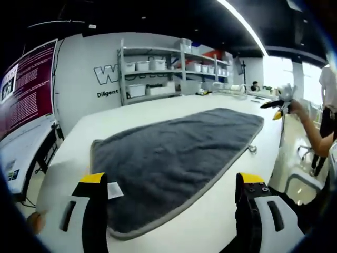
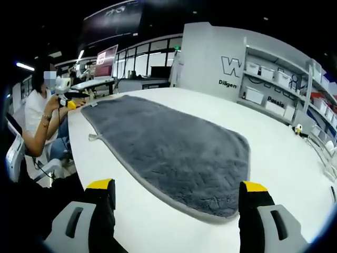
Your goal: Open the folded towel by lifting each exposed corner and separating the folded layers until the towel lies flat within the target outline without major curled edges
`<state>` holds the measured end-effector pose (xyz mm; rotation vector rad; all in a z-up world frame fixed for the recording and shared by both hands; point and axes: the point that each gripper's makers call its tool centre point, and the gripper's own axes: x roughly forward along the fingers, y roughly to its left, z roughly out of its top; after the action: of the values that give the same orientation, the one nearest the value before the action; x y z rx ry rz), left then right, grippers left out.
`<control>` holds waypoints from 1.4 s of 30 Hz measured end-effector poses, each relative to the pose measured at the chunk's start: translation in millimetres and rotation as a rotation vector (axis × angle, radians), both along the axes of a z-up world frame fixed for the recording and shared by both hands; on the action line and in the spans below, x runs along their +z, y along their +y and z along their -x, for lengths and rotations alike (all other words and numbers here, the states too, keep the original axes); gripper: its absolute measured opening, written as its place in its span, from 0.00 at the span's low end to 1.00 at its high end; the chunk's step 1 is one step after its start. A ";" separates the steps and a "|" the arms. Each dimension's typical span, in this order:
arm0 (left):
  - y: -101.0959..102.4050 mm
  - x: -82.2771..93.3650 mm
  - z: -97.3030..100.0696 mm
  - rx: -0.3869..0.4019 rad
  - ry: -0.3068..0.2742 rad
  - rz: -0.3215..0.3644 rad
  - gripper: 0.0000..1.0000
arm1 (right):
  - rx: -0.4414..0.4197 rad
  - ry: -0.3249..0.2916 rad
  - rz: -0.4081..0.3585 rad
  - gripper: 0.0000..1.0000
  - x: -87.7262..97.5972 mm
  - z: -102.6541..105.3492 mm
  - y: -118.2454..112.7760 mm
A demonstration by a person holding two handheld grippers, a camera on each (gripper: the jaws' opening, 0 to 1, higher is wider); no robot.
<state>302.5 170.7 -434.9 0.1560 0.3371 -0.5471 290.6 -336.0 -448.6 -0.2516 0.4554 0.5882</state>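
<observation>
**Spreading Done, Edges Under Watch**

Lying open across a white table [image 1: 174,108], a grey towel [image 1: 174,153] with a pale bound edge stretches away from the left gripper [image 1: 176,211], whose two yellow-tipped jaws stand wide apart and grip nothing. The towel's near rounded corner sits between them, a white tag [image 1: 115,191] showing beside the left jaw. A small hanging loop [image 1: 252,149] pokes from the towel's right edge. Shelves [image 1: 168,71] with bins line the far wall, and a person [image 1: 321,132] stands at the table's right.

From the right gripper view, the same towel [image 2: 174,153] runs lengthwise over the table [image 2: 274,147], its near corner just ahead of the right gripper [image 2: 179,211], jaws spread and empty. A seated person [image 2: 39,121] holds another tool at the far left.

No target outline is discernible in either view. The towel looks flat, so the task seems nearly finished; the risk now is a jaw snagging the near hem and curling or dragging it askew.
</observation>
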 end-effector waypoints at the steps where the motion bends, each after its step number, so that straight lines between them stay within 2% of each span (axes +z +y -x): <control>1: 1.4 -0.4 0.7 0.002 0.000 0.002 0.99 | -0.001 0.000 0.001 0.99 0.4 0.5 -0.1; 16: 3.1 -8.4 0.3 -0.006 0.016 0.018 0.99 | 0.006 -0.009 0.013 0.99 3.6 5.2 8.8; 27: 4.0 -4.1 -3.8 0.009 0.007 0.023 0.99 | -0.005 0.001 0.008 0.99 -0.6 4.7 5.9; 42: -1.5 -3.2 -2.4 0.000 0.004 0.038 0.99 | -0.004 -0.006 0.007 0.99 2.6 5.9 5.9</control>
<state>304.9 169.2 -438.1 0.1181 0.3304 -0.5531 284.6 -330.1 -446.0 -0.2586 0.4524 0.5819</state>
